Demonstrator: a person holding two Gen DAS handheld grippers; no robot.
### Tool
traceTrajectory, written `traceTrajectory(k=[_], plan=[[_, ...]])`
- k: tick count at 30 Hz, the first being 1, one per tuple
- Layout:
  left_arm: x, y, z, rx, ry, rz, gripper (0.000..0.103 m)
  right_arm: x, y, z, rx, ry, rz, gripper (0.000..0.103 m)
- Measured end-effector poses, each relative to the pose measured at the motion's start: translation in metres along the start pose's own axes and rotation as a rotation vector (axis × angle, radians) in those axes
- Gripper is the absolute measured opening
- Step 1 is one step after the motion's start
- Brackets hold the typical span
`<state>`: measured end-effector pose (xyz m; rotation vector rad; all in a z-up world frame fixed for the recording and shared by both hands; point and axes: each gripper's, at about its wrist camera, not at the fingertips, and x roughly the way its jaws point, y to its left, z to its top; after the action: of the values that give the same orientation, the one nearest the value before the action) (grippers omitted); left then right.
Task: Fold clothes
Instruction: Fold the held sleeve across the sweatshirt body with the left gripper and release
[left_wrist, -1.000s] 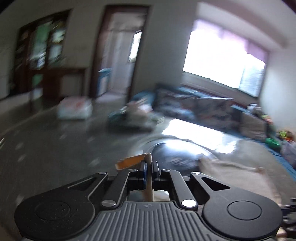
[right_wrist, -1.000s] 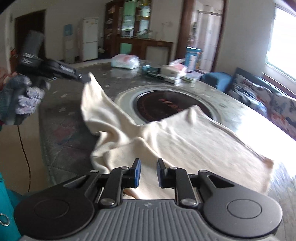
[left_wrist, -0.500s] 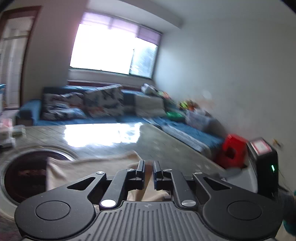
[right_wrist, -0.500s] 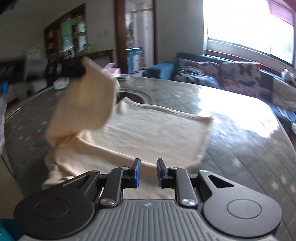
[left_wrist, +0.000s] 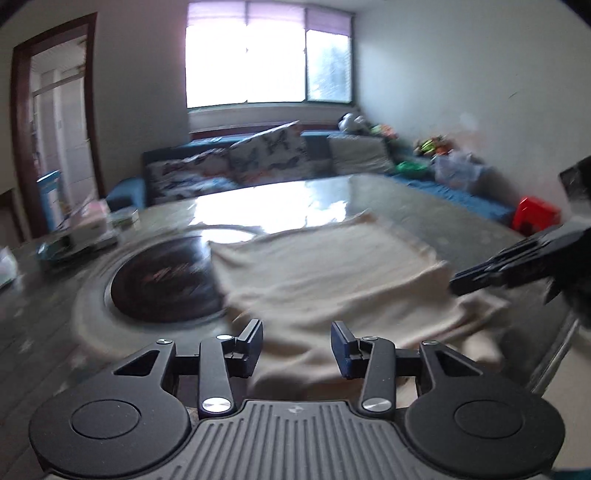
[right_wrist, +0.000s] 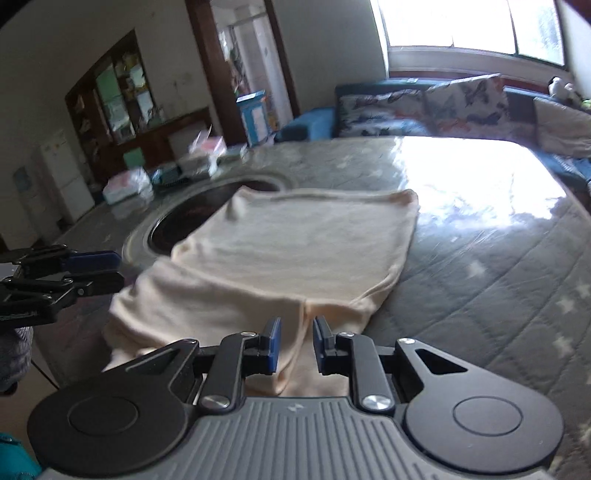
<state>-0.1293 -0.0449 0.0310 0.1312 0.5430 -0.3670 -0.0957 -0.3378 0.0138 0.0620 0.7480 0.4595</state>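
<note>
From my left wrist view, the left hand-held gripper (left_wrist: 296, 345) stands partly open low in the frame with nothing pinched; its jaws have just been opening, and the cream garment (left_wrist: 332, 273) lies beyond them, spread across the middle of the bench (left_wrist: 461, 206). A second ago these jaws were clamped on a corner of that cloth, lifted in the air; now the cloth is down and free. The right hand-held gripper (left_wrist: 458, 286) pokes in from the right edge, at the garment's right border. The dark round inset (left_wrist: 162, 284) sits at left centre, its right rim under the cloth.

From my right wrist view, the right hand-held gripper (right_wrist: 296, 347) shows a narrow gap between its blue pads, and I see no cloth caught in it. The garment fills the centre, one flap laid over the body, its near edge just ahead of the jaws. Earlier that flap hung raised at upper left.

I judge one fold just laid. Next I need a fresh grip on an edge for the following fold.
</note>
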Motion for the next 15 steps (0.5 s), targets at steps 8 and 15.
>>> traceTrajectory(k=[8,15], plan=[[-0.008,0.012,-0.026,-0.026,0.047,0.013,0.044,0.008,0.012,-0.005,0.0,0.052,-0.005,0.023],[0.0,0.011,-0.029,-0.013,0.048,0.003,0.043,0.009,0.025,0.001,-0.062,0.05,-0.067,0.007]])
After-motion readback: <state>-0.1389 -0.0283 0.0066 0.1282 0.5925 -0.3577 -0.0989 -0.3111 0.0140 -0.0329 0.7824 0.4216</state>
